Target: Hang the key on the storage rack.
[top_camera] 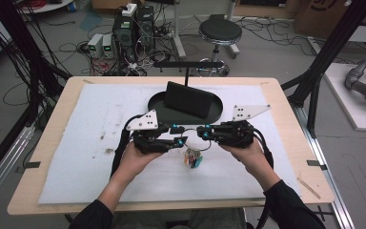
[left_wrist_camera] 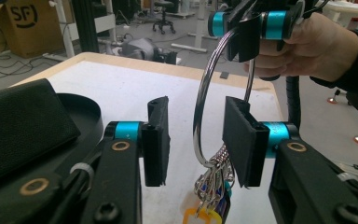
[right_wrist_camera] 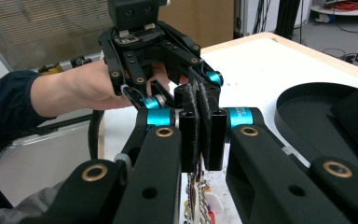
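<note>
1. Between the spread jaws of the left gripper (left_wrist_camera: pixel 196 142), key ring (left_wrist_camera: pixel 205 102) hangs unclamped; closing late risks missing it.
2. Right gripper (left_wrist_camera: pixel 249 32) pinches the ring's top above the mat; keys (top_camera: pixel 192 159) dangle, may swing.
3. Black tray (top_camera: pixel 158 103) lies beyond.

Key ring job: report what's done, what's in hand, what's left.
Done: the key ring with its keys is lifted off the white mat. In hand: the right gripper is shut on the ring's top, while the left gripper stands open around its lower part. Left: probably placing it in the black tray.
</note>
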